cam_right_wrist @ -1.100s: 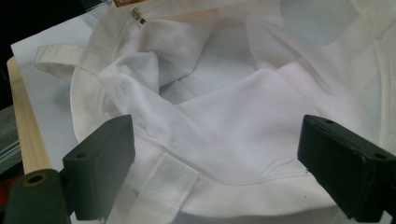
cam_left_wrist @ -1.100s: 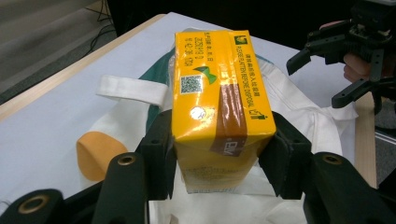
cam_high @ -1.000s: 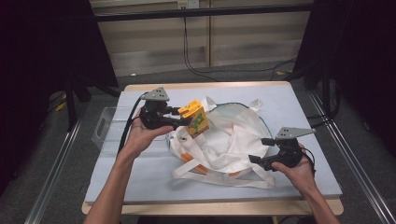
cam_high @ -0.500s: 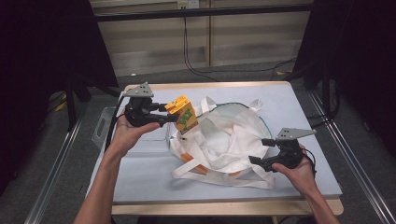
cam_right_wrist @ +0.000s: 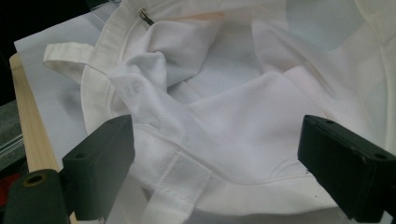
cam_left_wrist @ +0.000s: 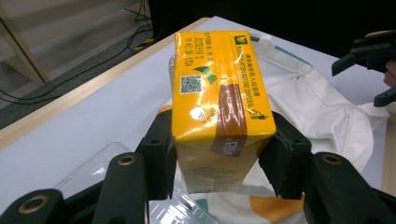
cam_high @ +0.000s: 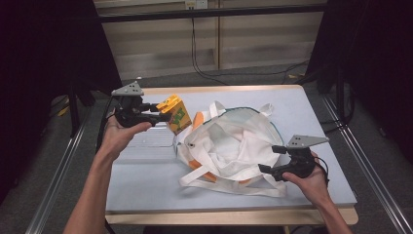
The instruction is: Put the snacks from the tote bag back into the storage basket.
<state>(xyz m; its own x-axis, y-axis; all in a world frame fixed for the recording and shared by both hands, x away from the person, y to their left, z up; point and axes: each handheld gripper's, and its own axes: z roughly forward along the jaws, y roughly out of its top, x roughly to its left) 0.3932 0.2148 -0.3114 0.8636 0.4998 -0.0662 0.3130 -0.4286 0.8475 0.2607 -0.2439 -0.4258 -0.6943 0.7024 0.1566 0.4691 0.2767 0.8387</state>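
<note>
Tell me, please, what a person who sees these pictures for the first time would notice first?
The bright yellow carton catches the eye first: the left gripper clamps it between its black jaws and holds it in the air beside the bag's left edge. Next comes the white cloth bag, lying crumpled and open in the middle of the table. The right gripper is at the bag's right edge, jaws open.

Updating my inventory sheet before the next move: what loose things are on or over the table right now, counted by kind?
Yellow drink carton, held in the left claw: 1
White tote bag: 1
Clear plastic tray under the carton: 1
Total: 3
</note>
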